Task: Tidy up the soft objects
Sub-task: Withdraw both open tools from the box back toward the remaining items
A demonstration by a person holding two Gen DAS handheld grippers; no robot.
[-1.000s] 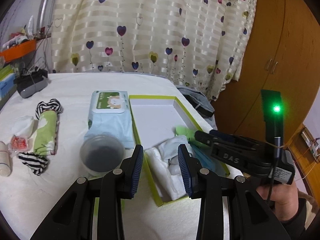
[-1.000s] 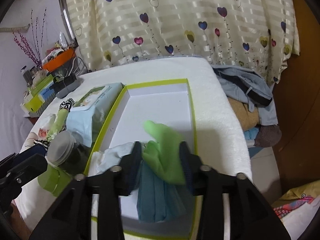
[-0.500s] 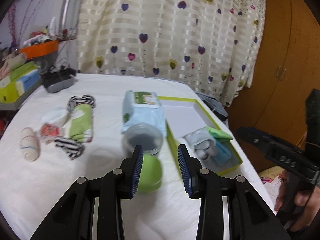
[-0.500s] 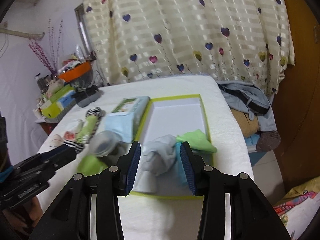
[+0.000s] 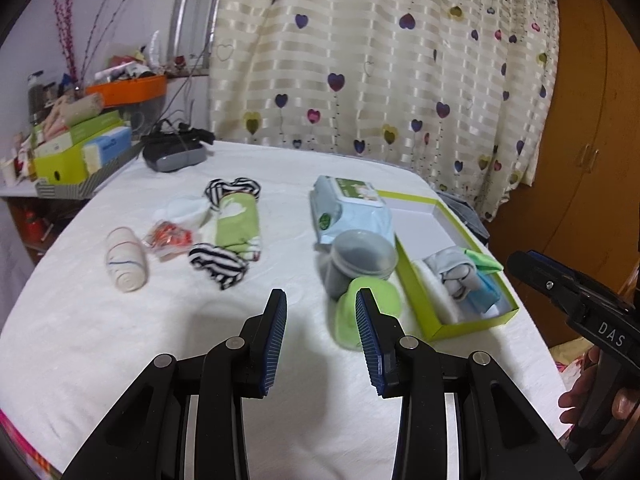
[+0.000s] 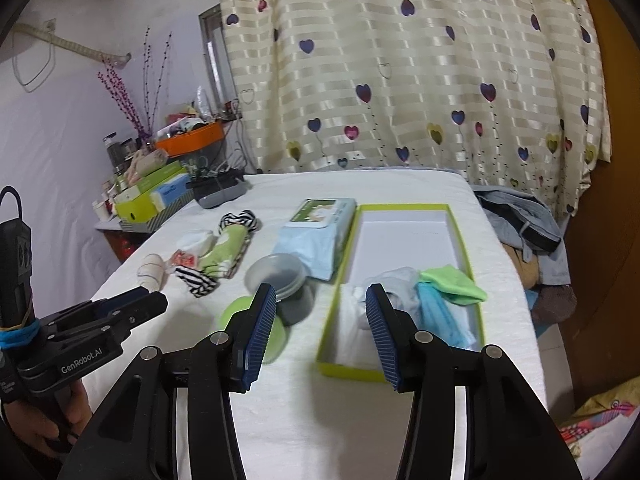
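Observation:
A green-edged white box (image 5: 460, 236) (image 6: 404, 236) on the white table holds a grey sock bundle (image 6: 394, 284), a blue cloth (image 6: 444, 316) and a green cloth (image 6: 454, 284) at its near end. Loose soft items lie at the left: a green towel roll (image 5: 238, 228), striped socks (image 5: 218, 266), a white bandage roll (image 5: 125, 264) and a white cloth (image 5: 186, 210). My left gripper (image 5: 320, 336) is open and empty above the table. My right gripper (image 6: 320, 336) is open and empty, held back from the box.
A blue wipes pack (image 5: 352, 212), a grey tub (image 5: 362, 260) and a green lid (image 5: 370, 308) sit beside the box. A black case (image 5: 174, 156) and cluttered shelf (image 5: 80, 148) are at the far left. Clothes (image 6: 520, 220) pile off the right table edge.
Both grippers have pulled back and up from the box. The green cloth the right gripper held a second ago now lies in the box. The left view has swung left.

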